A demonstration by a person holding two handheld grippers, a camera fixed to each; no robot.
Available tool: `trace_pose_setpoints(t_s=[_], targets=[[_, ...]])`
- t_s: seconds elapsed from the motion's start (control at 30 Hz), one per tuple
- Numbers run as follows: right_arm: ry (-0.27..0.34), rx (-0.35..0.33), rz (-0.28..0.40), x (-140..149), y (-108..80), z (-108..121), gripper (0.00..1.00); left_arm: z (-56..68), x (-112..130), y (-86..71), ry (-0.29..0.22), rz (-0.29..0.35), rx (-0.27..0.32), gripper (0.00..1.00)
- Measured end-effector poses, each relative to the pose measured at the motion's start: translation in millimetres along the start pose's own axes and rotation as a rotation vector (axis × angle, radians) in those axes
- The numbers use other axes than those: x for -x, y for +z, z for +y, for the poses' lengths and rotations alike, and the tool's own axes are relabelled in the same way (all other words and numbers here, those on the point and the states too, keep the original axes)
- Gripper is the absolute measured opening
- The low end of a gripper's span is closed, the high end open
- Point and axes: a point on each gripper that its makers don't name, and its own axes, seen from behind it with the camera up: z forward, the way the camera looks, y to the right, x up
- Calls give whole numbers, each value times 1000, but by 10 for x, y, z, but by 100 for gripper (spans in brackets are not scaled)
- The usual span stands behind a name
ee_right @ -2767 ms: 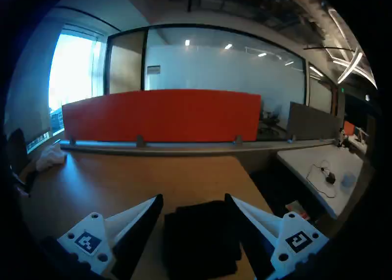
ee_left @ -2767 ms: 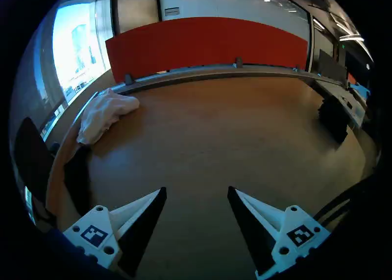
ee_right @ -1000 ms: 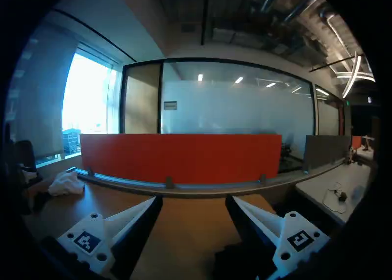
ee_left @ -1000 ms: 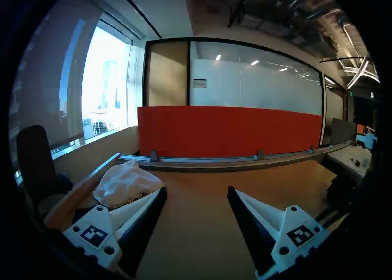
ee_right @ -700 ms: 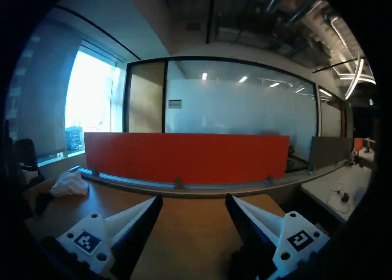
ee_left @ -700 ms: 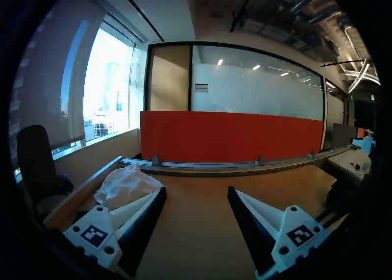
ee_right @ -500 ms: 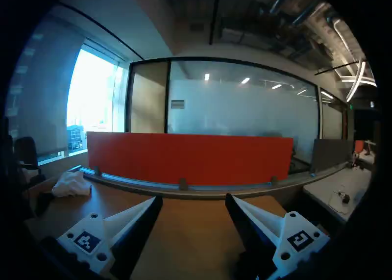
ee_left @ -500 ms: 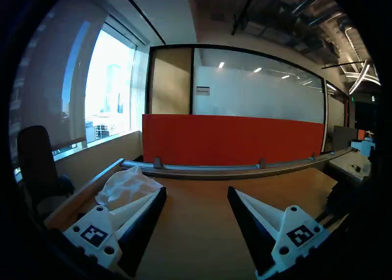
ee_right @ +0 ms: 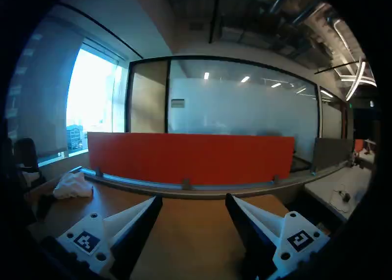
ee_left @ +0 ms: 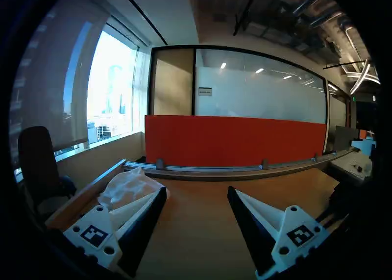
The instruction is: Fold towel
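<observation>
Left gripper view: the left gripper (ee_left: 196, 189), fingers spread and empty, is over the desk (ee_left: 206, 221). The crumpled white towel (ee_left: 125, 188) lies at the desk's left edge, partly behind the left finger. The wall sign (ee_left: 205, 91) is too small to read.

Right gripper view: the right gripper (ee_right: 193, 197) is spread, empty; the towel (ee_right: 72, 186) lies far left.

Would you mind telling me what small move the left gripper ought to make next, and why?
Probably ease the left gripper toward the crumpled white towel and tilt it down. Its fingers are open and hold nothing, and the towel lies unfolded near the left edge of the desk, just beyond the left finger. The right gripper is also open and looks farther from the towel.
</observation>
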Motion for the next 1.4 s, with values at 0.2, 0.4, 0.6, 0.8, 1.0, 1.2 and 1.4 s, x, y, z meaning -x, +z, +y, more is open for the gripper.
trace_pose_setpoints(t_s=[0.2, 0.4, 0.6, 0.8, 1.0, 1.2, 1.4], targets=[[9, -13, 14, -15, 8, -108, 100, -10, 23, 30, 14, 12, -2, 92], [30, -31, 10, 17, 8, -207, 100, 3, 107, 25, 33, 24, 9, 92], [30, -37, 10, 88, -9, -291, 100, -33, 319, 39, 36, 45, -2, 92], [56, -47, 18, 118, -35, -368, 100, -45, 565, 27, 33, 78, -6, 92], [70, -41, 14, 273, -36, -376, 100, -78, 857, 21, 39, 94, -16, 92], [75, -43, 25, 422, -27, -407, 99, -93, 1090, 44, 19, 120, -9, 92], [63, -46, 19, 650, 10, -421, 99, -90, 1309, 86, 25, 131, -13, 92]])
